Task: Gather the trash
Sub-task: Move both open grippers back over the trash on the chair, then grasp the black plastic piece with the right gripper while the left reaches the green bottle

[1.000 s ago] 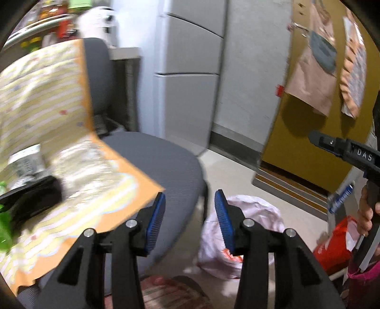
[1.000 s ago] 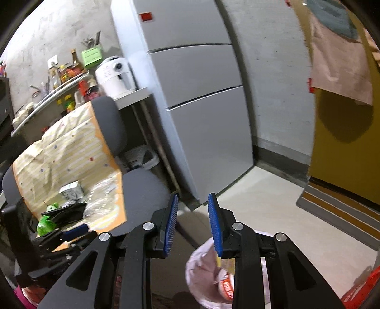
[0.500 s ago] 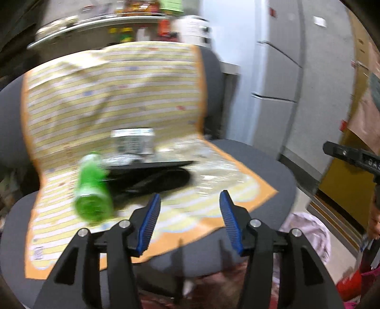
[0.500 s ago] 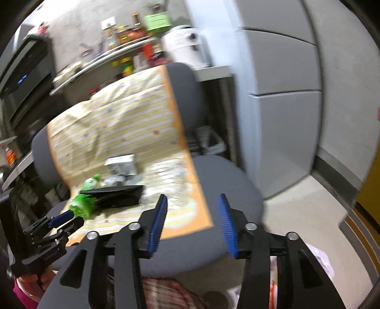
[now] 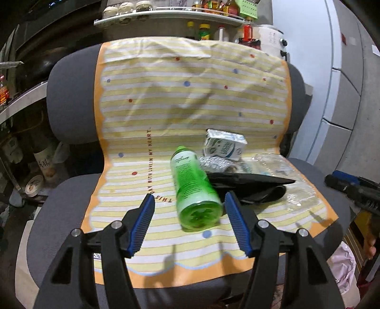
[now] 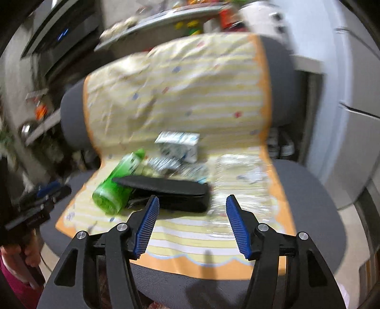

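A green plastic bottle (image 5: 193,187) lies on its side on a yellow striped cloth (image 5: 180,99) draped over a grey office chair (image 5: 315,209). Beside it lie a black flat tray (image 5: 251,184), a small white carton (image 5: 224,145), crumpled foil (image 5: 213,162) and clear plastic wrap (image 5: 275,164). My left gripper (image 5: 190,223) is open, its jaws just in front of the bottle's base. My right gripper (image 6: 191,225) is open, in front of the black tray (image 6: 166,190); the bottle (image 6: 118,183) is to its left.
A pink trash bag (image 5: 342,268) sits on the floor at the chair's right. Shelves with jars and bottles (image 5: 201,14) stand behind the chair. A grey cabinet (image 5: 344,83) is at the right. The right gripper's body (image 5: 353,187) shows in the left wrist view.
Both grippers have swung left from the floor and trash bag toward the chair seat. Both have opened wider and moved closer to the trash.
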The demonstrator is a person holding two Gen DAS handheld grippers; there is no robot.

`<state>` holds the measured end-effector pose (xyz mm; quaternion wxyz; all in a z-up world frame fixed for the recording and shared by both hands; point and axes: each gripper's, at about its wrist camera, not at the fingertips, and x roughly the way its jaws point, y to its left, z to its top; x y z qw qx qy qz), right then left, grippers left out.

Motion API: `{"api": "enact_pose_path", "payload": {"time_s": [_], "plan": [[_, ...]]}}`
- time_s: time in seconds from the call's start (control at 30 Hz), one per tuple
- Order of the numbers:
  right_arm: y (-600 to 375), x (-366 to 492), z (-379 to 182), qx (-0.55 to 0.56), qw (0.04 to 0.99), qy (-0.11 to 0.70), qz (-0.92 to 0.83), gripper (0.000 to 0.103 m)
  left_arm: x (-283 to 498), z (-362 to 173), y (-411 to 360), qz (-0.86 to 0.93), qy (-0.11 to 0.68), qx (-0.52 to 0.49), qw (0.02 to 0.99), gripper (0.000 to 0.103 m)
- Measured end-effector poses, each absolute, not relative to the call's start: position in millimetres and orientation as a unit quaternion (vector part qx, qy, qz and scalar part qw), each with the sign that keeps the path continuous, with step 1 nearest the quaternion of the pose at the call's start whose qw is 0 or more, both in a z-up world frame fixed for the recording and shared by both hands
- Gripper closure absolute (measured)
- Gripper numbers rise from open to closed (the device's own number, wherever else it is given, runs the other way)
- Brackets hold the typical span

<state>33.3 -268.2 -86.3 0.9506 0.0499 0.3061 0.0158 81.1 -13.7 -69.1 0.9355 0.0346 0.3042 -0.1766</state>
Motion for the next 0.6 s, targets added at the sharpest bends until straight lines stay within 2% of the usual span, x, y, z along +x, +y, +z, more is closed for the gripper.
{"api": "enact_pose_path", "payload": {"time_s": [0.03, 0.07, 0.3, 0.4, 0.5, 0.57, 0.6], "plan": [[-259.7, 40.2, -91.5, 0.022, 0.950, 0.312, 0.023, 0.032, 82.3, -71.0, -13.7, -0.178, 0.307, 0.033, 0.934, 0.043], [-252.9, 44.9, -95.7, -0.003, 0.949, 0.313, 0.030, 0.030, 84.3, -73.4, -13.4, -0.178, 0.310, 0.032, 0.933, 0.043], [-219.8, 87.8, -115.4, -0.153, 0.935, 0.317, 0.048, 0.030, 104.0, -89.8, -10.7, -0.176, 0.331, 0.018, 0.927, 0.043], [-209.4, 108.2, -128.7, -0.227, 0.915, 0.332, 0.044, 0.037, 109.0, -91.6, -8.1, -0.172, 0.336, 0.014, 0.926, 0.043], [-196.7, 117.8, -142.6, -0.298, 0.891, 0.340, 0.049, 0.040, 111.6, -90.3, -3.2, -0.170, 0.338, 0.007, 0.926, 0.043], [-190.1, 122.6, -149.7, -0.326, 0.882, 0.338, 0.047, 0.049, 113.3, -89.2, -2.4, -0.167, 0.339, 0.005, 0.926, 0.043], [-188.4, 124.6, -151.4, -0.333, 0.880, 0.337, 0.044, 0.061, 114.0, -88.8, -2.3, -0.166, 0.339, 0.004, 0.926, 0.043]]}}
